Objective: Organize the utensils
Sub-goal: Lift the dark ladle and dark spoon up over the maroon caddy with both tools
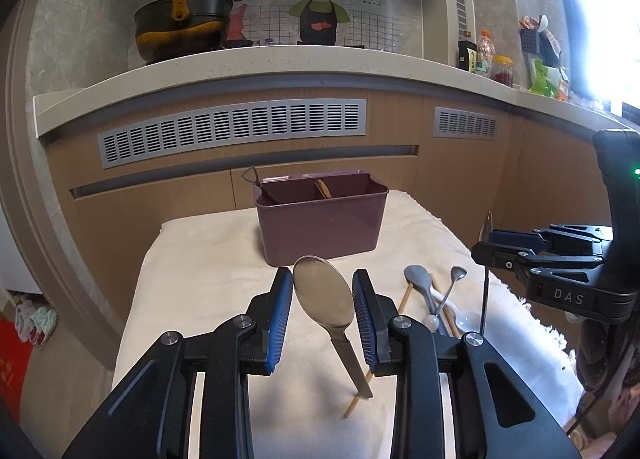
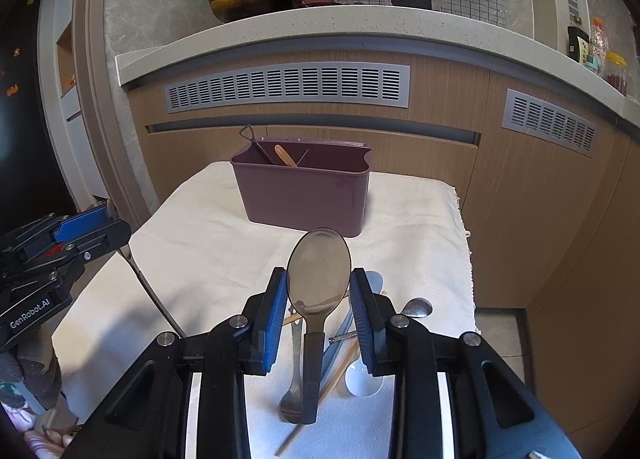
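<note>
While both spoons were up off the desk [image 1: 208, 259], the step in hand looked like carrying them to the bin [image 1: 320, 227], which stood straight ahead of each tool with a few pieces already inside. The left tool [image 1: 322, 275] was clamped on the bowl of a steel spoon [image 1: 324, 299], handle hanging down below the fingers. The right tool [image 2: 319, 273], level beside it, gripped a black-handled spoon [image 2: 318, 279] likewise. Both pointed forward, fingers side by side. Next, each probably needed to go forward and rise above the rim before letting go. Loose utensils [image 1: 436, 299] lay below and right of the left tool.
</note>
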`<state>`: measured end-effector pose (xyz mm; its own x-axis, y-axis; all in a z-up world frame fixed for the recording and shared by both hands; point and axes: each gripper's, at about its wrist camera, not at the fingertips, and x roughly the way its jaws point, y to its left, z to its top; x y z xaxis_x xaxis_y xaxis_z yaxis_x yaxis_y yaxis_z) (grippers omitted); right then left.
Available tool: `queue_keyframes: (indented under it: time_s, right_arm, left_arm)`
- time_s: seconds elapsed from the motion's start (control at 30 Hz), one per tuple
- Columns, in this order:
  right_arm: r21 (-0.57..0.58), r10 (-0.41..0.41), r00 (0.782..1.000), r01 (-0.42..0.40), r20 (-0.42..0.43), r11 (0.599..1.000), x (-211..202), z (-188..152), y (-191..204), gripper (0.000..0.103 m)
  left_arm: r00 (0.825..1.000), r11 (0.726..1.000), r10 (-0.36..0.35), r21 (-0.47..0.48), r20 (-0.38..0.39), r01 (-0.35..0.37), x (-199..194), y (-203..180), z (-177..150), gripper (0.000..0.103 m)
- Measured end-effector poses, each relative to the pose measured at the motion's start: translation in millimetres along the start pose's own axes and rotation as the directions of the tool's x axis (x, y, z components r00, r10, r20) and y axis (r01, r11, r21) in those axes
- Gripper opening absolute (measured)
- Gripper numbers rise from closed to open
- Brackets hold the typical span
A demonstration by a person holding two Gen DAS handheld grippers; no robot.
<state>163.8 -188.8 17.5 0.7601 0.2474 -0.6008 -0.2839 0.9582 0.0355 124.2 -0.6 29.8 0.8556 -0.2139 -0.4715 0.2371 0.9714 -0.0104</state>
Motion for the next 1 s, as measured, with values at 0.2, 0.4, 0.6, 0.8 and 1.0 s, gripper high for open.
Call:
queue_keyframes:
  time_s: [0.2,0.4,0.6,0.8,1.0]
  right_arm:
    - [-0.002,-0.002,1.000,0.003,0.006,1.000,-2.5,1.6,0.1,0.029]
    - [-0.014,0.007,0.999,-0.006,0.043,1.000,-14.1,22.5,-0.7,0.029]
    - [-0.079,-0.023,0.971,0.043,0.239,0.996,-62.9,110.0,2.8,0.029]
    - [-0.069,-0.045,0.913,0.080,0.404,0.994,-90.5,201.0,1.3,0.029]
    - [-0.059,-0.053,0.914,0.084,0.403,0.995,-42.4,232.2,-6.0,0.029]
  left_arm:
    - [1.000,1.000,0.000,0.000,0.008,0.000,-6.4,-1.7,3.1,0.032]
    - [0.998,0.999,0.011,0.032,0.068,-0.014,-18.8,-5.7,25.6,0.032]
    - [0.967,0.992,0.036,0.111,0.253,-0.066,-39.6,-11.5,105.9,0.032]
    - [0.906,0.988,0.054,0.110,0.420,-0.110,-43.7,-3.5,199.4,0.032]
    - [0.886,0.991,0.069,0.074,0.459,-0.115,-10.2,18.9,240.1,0.032]
